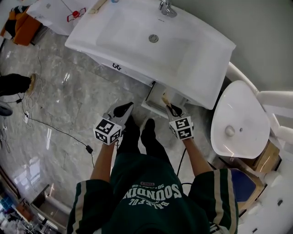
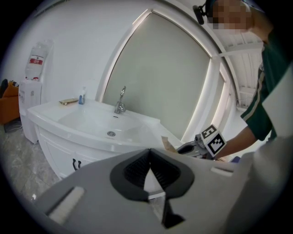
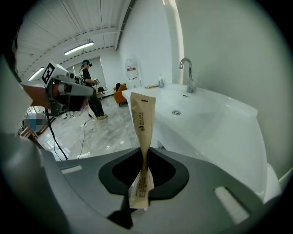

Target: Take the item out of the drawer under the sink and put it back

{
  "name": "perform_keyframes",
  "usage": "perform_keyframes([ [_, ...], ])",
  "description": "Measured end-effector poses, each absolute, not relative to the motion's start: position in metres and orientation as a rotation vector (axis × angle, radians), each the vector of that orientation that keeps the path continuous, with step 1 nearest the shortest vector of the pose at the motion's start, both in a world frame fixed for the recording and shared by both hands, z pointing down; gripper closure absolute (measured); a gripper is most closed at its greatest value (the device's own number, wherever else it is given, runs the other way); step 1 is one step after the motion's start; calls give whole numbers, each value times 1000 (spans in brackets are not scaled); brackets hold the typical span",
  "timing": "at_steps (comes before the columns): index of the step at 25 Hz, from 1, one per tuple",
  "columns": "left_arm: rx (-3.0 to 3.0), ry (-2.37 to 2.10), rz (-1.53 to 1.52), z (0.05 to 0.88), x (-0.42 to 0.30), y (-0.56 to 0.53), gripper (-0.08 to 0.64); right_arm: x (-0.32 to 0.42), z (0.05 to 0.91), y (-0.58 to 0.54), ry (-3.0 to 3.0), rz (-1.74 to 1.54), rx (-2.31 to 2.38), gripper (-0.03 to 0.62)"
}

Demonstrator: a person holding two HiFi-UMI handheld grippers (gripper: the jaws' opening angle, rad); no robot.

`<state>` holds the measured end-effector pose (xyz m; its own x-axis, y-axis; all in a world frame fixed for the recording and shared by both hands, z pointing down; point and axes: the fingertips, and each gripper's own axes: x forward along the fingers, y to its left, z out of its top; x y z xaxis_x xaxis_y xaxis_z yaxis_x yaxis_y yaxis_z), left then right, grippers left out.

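The grey marble floor (image 1: 68, 91) fills the left half of the head view, with a black cable running across it. The white sink (image 1: 123, 36) occupies the upper centre of that view, its tap (image 1: 167, 8) at the top edge and its drain in the middle of the basin. A white toilet (image 1: 238, 121) with the lid down sits at the right edge. Below the front edge of the sink, at frame centre, the drawer (image 1: 150, 98) stands pulled out. Your left gripper (image 1: 122, 109) is just left of the drawer, low in the frame. In the left gripper view, the left gripper (image 2: 149, 153) has its pads meeting at the tips, with nothing between them. Your right gripper (image 1: 171, 109) is just right of centre in the head view, pointing toward the drawer. In the right gripper view, the right gripper (image 3: 144, 157) is clamped on a tan paper packet (image 3: 143, 123). The packet stands upright, pinched near its lower end, and most of its length rises above the pads. In the head view the packet (image 1: 165, 99) lies over the right side of the open drawer. The left gripper view shows the packet (image 2: 167, 144) just beside the corner of the sink.
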<state>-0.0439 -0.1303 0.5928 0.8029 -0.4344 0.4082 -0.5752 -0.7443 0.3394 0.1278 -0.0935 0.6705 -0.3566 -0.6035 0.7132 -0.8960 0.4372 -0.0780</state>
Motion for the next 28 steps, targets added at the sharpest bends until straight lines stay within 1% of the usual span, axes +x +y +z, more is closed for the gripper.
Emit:
perform_keyframes([
  [9, 2477, -773, 428, 621, -54, -121, 509, 136, 756, -90, -1953, 609, 1104, 548],
  [21, 2410, -809, 446, 648, -67, -112, 509, 151, 850, -100, -1750, 740, 1058, 547],
  [28, 2361, -859, 447, 672, -84, -107, 509, 153, 899, -111, -1666, 737, 1010, 546],
])
